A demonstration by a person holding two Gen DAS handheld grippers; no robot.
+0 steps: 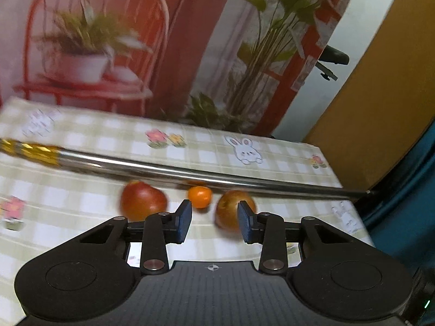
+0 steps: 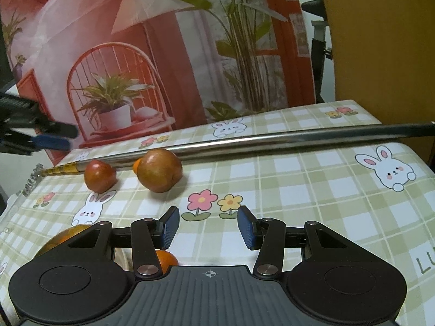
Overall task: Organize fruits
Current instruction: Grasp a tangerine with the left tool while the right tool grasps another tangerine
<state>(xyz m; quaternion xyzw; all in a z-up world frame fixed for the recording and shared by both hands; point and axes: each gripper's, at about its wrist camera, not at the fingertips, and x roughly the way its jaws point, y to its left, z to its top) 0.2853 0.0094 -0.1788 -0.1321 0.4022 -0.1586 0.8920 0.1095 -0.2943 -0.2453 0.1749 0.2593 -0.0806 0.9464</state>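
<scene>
Left gripper (image 1: 213,218) is wide open w/ nothing in it. Just past its tips sit a red apple (image 1: 142,201), a small orange (image 1: 200,196) and a brown-red apple (image 1: 229,212), all on the check cloth (image 1: 108,141). A long metal rod (image 1: 190,172) w/ a gold end lies across the cloth right behind the fruit, far side.

Right gripper (image 2: 208,226) is wide open too, empty, over flower pics. More fruit (image 2: 64,237) sits near, half hidden under its left arm. Plant poster (image 2: 163,54) stands at the back.
</scene>
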